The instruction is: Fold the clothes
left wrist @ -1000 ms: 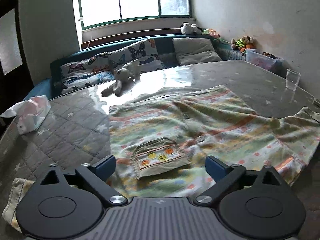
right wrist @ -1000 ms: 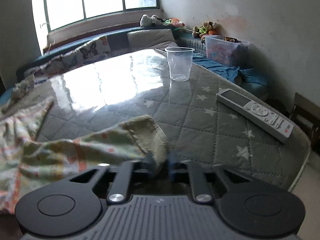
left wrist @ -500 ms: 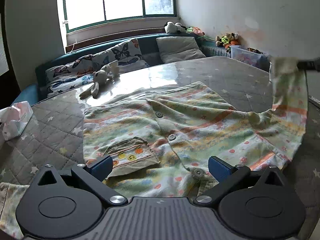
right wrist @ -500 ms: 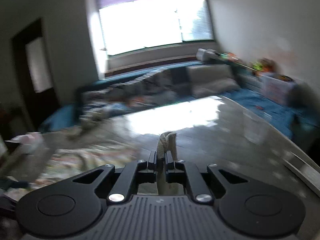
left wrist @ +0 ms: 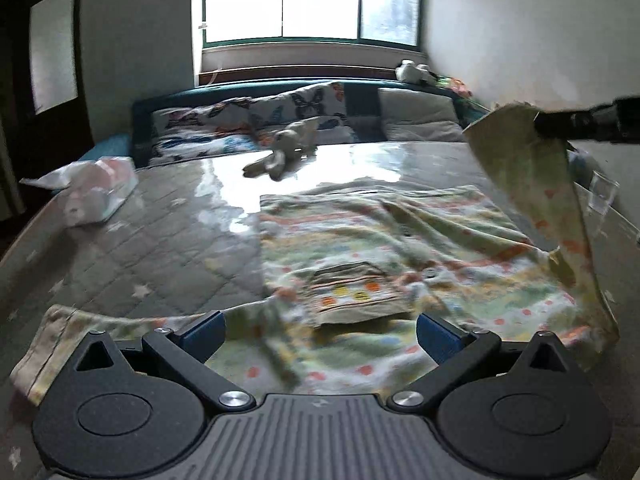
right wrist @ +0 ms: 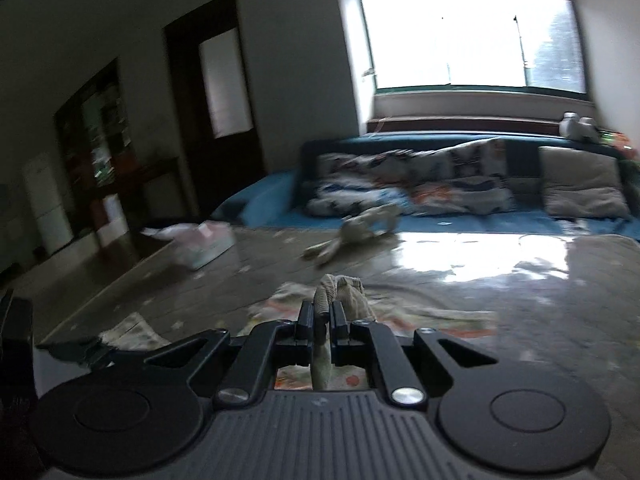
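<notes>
A pale patterned children's shirt with a chest pocket lies spread on the grey quilted table. My left gripper is open just above the shirt's near hem, with cloth under it and nothing between its blue pads. The shirt's right sleeve is lifted high off the table, held by my right gripper, which shows at the right edge of the left wrist view. In the right wrist view, my right gripper is shut on the sleeve cuff, with the shirt below it.
A plush toy lies at the table's far side, a tissue pack at the far left, a clear plastic cup at the right edge. Behind the table runs a blue sofa with cushions under a window.
My right gripper has lifted the sleeve from the table and carried it up and to the left, over the shirt. My left gripper stayed open and shifted a little along the hem.
</notes>
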`<state>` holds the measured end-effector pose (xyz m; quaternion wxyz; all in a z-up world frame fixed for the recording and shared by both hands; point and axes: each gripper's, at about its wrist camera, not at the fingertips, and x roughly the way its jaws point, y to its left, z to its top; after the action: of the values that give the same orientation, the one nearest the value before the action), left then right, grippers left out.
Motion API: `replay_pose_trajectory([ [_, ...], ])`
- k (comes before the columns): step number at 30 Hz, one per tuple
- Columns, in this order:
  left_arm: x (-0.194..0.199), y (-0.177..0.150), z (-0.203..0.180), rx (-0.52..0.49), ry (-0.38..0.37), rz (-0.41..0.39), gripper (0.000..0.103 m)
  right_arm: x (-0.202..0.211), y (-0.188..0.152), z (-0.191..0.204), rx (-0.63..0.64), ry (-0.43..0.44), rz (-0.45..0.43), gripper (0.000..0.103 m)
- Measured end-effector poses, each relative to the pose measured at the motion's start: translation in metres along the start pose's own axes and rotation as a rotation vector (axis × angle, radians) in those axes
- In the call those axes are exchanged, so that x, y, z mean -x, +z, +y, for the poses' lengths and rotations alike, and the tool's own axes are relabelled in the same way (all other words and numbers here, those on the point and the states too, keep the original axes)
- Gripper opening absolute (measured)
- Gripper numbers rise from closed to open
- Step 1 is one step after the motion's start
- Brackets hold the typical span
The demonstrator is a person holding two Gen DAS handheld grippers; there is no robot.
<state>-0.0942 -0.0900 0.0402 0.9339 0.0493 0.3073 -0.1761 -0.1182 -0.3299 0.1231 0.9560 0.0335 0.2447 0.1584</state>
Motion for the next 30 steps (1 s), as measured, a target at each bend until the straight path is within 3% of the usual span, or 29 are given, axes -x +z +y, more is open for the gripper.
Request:
replay_pose_trajectory([
  [5, 0.001, -0.004, 0.013, 0.045, 0.021, 0.01, 0.103, -0.019, -0.007, 0.031, 0.043, 0.076, 0.058, 0.007],
  [12, -0.001, -0.005, 0.017, 0.063, 0.029, 0.018, 0.103, -0.017, -0.014, 0.036, 0.061, 0.119, 0.083, 0.025],
  [18, -0.004, -0.003, 0.012, 0.063, 0.021, 0.017, 0.103, -0.002, -0.039, 0.002, 0.043, 0.027, 0.151, 0.038],
  [30, -0.021, -0.004, -0.015, -0.003, 0.007, 0.059, 0.103, 0.006, -0.105, -0.058, -0.088, -0.121, 0.313, 0.039],
])
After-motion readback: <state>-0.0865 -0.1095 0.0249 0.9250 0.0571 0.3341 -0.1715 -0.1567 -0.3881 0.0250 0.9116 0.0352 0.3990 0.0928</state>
